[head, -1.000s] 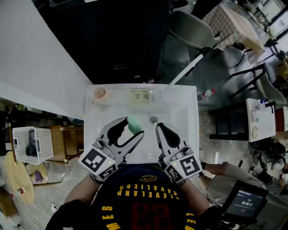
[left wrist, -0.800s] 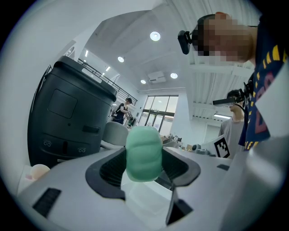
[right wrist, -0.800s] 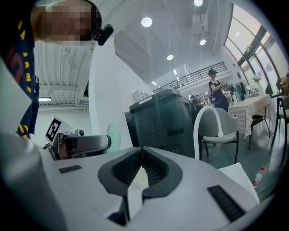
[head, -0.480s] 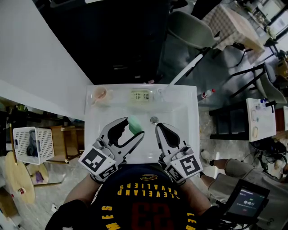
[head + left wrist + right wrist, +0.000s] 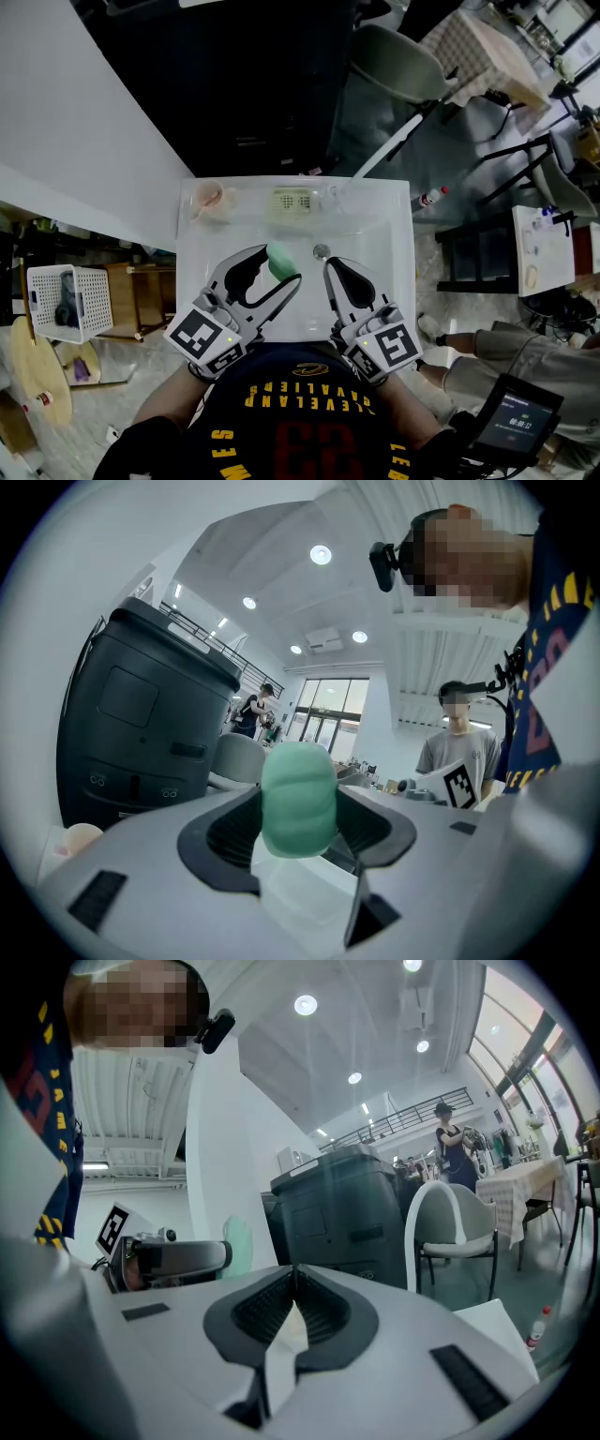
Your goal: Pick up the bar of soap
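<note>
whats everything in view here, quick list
bar of soap: 1, green, clamped in the left gripper over the basin
sink: 1, white, under both grippers
drain: 1, metal, basin middle, just ahead of the right gripper
soap dish: 1, pale, back ledge, centre
pinkish item, perhaps a cup: 1, back ledge, left
basket: 1, white, left of the sink
chair: 1, grey, beyond the sink, right
bottle: 1, red-capped, right of the sink
left gripper: 1, grey and black, jaws pressed on the soap
right gripper: 1, grey and black, jaws together, nothing between them
</note>
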### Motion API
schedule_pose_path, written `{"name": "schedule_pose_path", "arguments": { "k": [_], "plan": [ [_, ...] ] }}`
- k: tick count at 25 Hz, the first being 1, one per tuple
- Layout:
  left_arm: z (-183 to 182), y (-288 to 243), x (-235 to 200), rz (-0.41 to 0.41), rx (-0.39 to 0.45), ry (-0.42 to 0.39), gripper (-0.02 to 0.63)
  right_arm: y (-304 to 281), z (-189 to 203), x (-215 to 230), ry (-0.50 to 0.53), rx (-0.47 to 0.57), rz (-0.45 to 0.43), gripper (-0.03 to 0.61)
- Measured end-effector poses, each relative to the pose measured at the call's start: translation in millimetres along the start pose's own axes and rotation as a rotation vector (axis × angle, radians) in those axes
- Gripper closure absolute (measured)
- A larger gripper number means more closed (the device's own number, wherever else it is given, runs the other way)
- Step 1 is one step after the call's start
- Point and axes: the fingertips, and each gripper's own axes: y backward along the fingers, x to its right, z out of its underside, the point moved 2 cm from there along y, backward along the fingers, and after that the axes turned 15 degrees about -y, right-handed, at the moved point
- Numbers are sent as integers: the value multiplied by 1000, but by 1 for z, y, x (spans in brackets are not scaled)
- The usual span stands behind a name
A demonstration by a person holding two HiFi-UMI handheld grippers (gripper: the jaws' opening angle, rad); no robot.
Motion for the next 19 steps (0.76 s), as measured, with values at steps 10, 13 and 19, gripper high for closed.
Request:
{"name": "schedule_pose_path", "arguments": {
  "k": [10,13,19],
  "plan": [
    [0,1,-1,-5,-4,4,350,0,-1,0,-1,5,2,554],
    [-1,1,-1,-8,-2,3,350,0,-1,1,-5,3,4,554],
    [-2,3,-4,-13,0,3,350,-2,0,1,-7,-7,6,554]
  ]
}}
